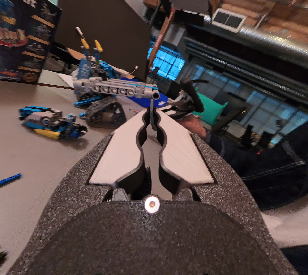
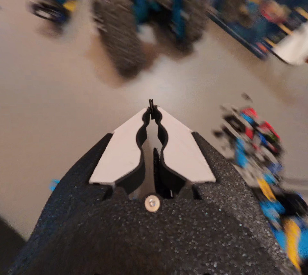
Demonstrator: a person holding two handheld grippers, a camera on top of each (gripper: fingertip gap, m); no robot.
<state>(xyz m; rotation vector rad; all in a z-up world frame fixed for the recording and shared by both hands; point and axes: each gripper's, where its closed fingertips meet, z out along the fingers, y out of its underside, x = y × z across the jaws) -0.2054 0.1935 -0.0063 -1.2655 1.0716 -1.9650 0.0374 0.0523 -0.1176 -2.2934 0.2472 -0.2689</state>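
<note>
Grey beam assembly of studded plastic building pieces (image 1: 116, 89), with a round-holed bar and a short tube at its near end, hangs above the beige tabletop (image 1: 41, 158). Its long axis runs roughly level, from the tracked model toward my fingertips, the tube end pointing at me. A flat dark grey strip (image 1: 153, 117) drops from that tube end, and my left gripper (image 1: 152, 110) is clamped on this strip, fingers drawn close together with only the strip between the tips.

Going by size: a dark printed cardboard box (image 1: 25, 33) stands upright at the far left, and I cannot see inside it. Behind the assembly sits a blue and grey tracked toy vehicle with black rubber treads (image 1: 106, 110). Left of it, lying on its side on the table, is a smaller blue, grey and yellow brick module (image 1: 50, 123). A loose thin blue rod (image 1: 10, 179) lies near the left edge.

My right gripper (image 2: 152, 109) is pinched on a tiny black plastic pin (image 2: 151, 104), which sticks out forward past the tips, above bare table. Blurred treads (image 2: 120, 37) lie ahead, well apart.
</note>
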